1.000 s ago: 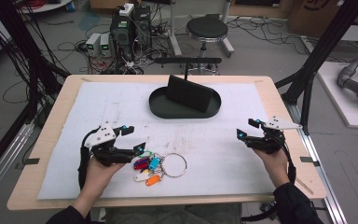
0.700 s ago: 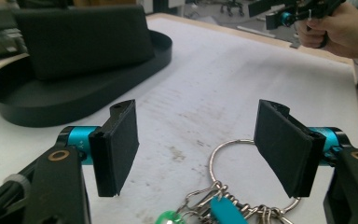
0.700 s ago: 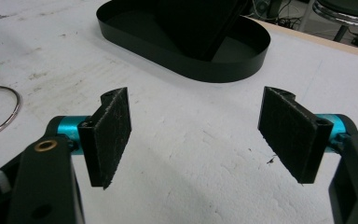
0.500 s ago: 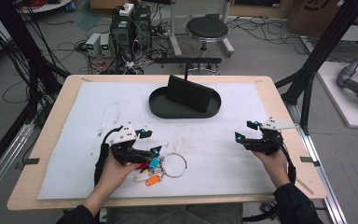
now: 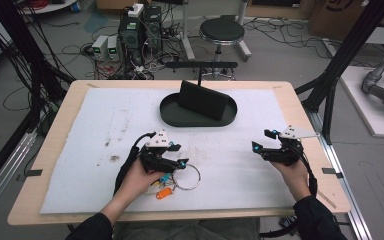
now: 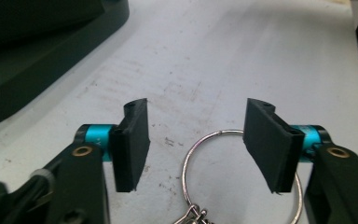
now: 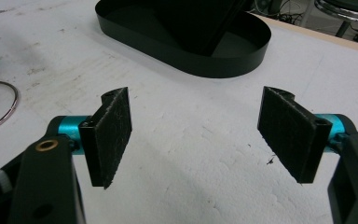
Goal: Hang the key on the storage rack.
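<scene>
1. White padding covers the wooden table (image 5: 50, 165), and on it the left gripper (image 6: 193, 140) sits low with its jaws spread but just closing in. Between them lies the far arc of the metal key ring (image 6: 214, 140); the pads do not yet press on it.
2. That ring lies flat on the padding near the front edge, with coloured key tags (image 5: 162, 187) bunched at its near side, partly under the left hand (image 5: 135, 182).
3. Judged from here, the thin wire could slip out from under the pads if they shut above it instead of around it, since it lies flush on the soft sheet.
4. A lift by one arc could also let the tags swing and drag the ring askew.
5. The bunch's long axis seems to run from the tags toward the ring, the ring end pointing away from the person and slightly right, toward the black oval tray (image 5: 172, 117).
6. The right gripper (image 7: 196, 135) rests well apart on the right side, jaws wide, nothing between them.
</scene>
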{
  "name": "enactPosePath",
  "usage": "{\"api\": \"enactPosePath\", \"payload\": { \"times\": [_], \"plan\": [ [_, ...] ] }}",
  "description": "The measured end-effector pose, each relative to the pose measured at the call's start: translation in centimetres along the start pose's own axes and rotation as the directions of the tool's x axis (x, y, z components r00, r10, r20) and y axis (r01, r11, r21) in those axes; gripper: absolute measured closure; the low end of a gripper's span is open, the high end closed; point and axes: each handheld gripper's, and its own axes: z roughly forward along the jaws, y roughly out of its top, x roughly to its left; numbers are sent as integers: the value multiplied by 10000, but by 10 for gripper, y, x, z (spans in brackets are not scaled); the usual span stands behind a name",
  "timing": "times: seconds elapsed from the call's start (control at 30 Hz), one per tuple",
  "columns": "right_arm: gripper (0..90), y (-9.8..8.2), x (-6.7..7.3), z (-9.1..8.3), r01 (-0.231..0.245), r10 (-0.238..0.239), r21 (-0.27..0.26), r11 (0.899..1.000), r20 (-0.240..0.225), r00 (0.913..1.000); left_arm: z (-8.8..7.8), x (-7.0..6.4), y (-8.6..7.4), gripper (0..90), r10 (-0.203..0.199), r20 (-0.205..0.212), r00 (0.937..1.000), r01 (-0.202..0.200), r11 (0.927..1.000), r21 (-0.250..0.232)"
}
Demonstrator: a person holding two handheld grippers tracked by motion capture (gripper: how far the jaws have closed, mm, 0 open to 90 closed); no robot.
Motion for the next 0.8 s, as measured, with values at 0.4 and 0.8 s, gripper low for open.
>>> {"api": "enactPosePath", "payload": {
  "times": [0.4,0.8],
  "plan": [
    [267,0,0,0,69,-69,11,10000,-53,10000,13,6,-4,664,-81,387,9992,40,9945,1044],
    [268,0,-1,0,76,-76,20,10000,-32,10000,22,7,-10,735,-4,363,9993,-69,9797,2003]
  ]
}}
